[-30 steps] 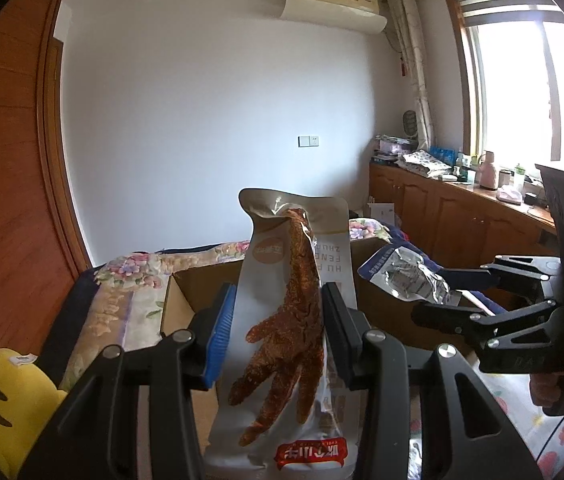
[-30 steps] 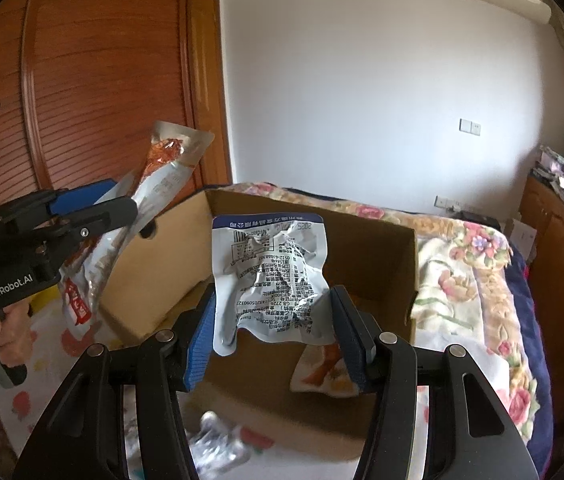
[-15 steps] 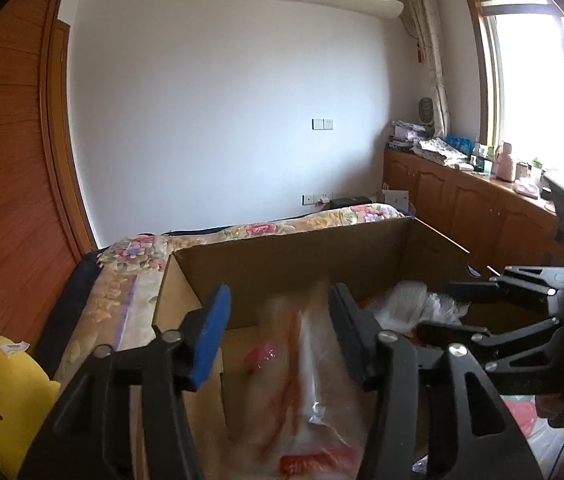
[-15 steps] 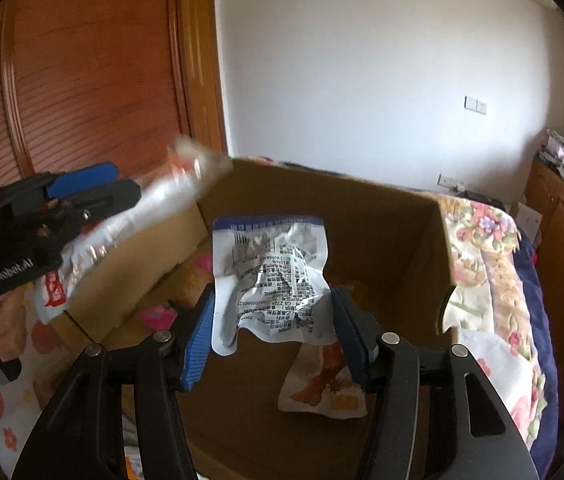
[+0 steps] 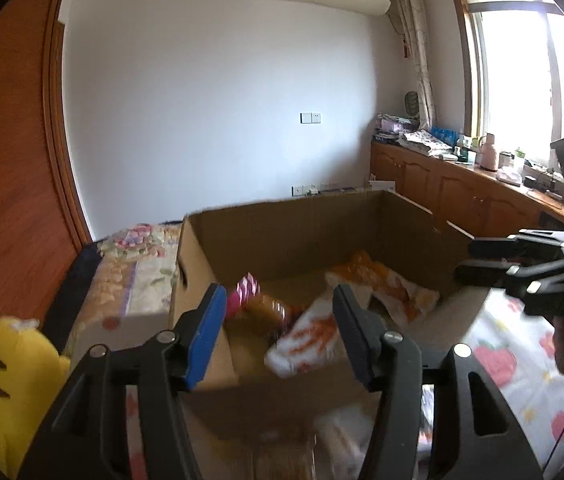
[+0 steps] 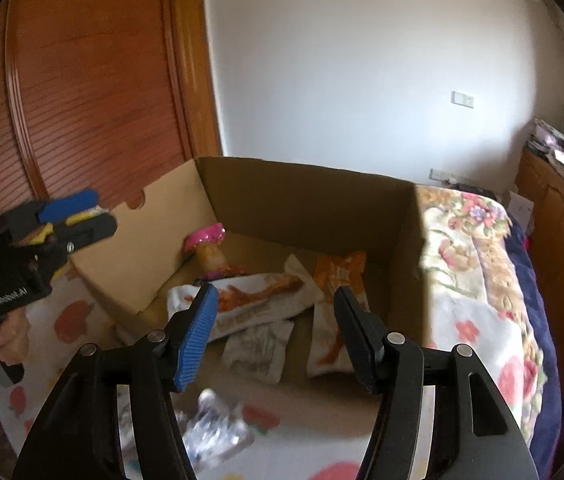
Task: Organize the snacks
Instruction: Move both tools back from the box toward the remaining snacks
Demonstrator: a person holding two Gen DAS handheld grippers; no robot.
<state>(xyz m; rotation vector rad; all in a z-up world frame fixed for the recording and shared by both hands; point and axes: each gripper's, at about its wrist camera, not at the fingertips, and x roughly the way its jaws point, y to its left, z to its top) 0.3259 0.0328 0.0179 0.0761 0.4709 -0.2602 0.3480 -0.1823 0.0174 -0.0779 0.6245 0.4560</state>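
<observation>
Both packets that we held a second ago are out of our grip and now lie in the cardboard box [image 6: 302, 196]. Our left gripper [image 5: 278, 332] has just been opening, and its fingers stand apart with nothing pressed between them; the long white chicken-feet packet [image 6: 250, 304] that it carried upright lies flat on the box floor. Our right gripper [image 6: 274, 332] has also just been opening and holds nothing; the crumpled silver packet [image 6: 258, 346] that it held lies on the box floor, touching the white packet's near edge.

We count more snacks in the box: a pink-topped packet [image 6: 206, 248] near the far left corner and an orange packet [image 6: 338, 276] toward the right wall, lying over another white one [image 6: 328, 344]. So a good share of the sorting looks done.

Some of it is left. On the strawberry-print sheet [image 6: 70, 320] just outside the near wall of the box lies a shiny crumpled packet [image 6: 214, 428], blurred, so we cannot read what it is. In the left wrist view we see a pale shape below the near wall too, too blurred to name. We judge that the next job is to pick up these loose pieces and drop them in with the rest.
</observation>
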